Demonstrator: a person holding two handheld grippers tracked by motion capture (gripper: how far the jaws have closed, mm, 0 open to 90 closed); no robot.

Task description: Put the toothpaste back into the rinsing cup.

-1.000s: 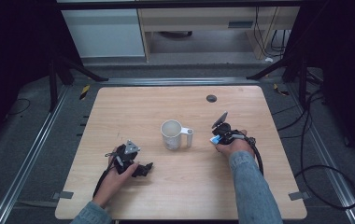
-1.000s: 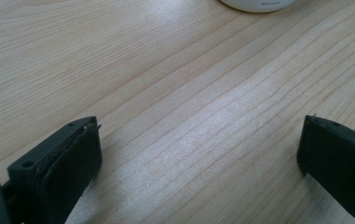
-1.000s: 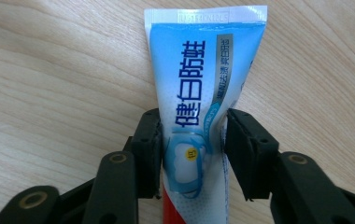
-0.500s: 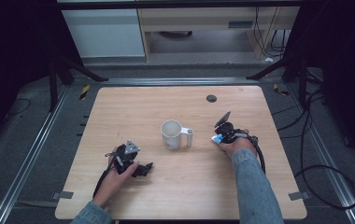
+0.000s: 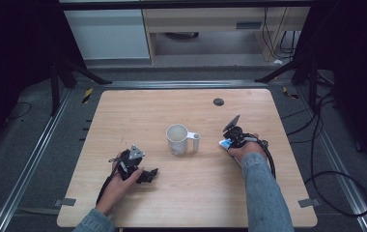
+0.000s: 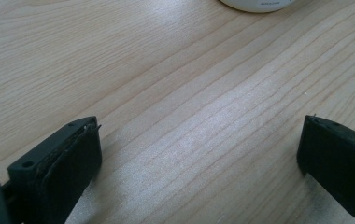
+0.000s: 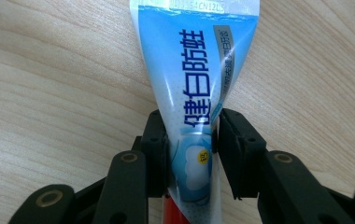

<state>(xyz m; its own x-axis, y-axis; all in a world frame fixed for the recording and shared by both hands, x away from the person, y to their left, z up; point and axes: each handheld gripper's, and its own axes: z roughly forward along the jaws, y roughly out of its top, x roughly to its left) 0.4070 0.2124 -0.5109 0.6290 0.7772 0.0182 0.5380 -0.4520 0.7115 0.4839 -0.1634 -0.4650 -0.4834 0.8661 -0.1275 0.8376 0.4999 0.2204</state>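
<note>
The tabletop is pale wood with a fine straight grain and a smooth, faintly satin sheen. The toothpaste tube is glossy blue-and-white plastic film, slick and lightly creased. The right gripper has jaws of matt black plastic, as has the left gripper. The mug looks like smooth white glazed ceramic.
</note>
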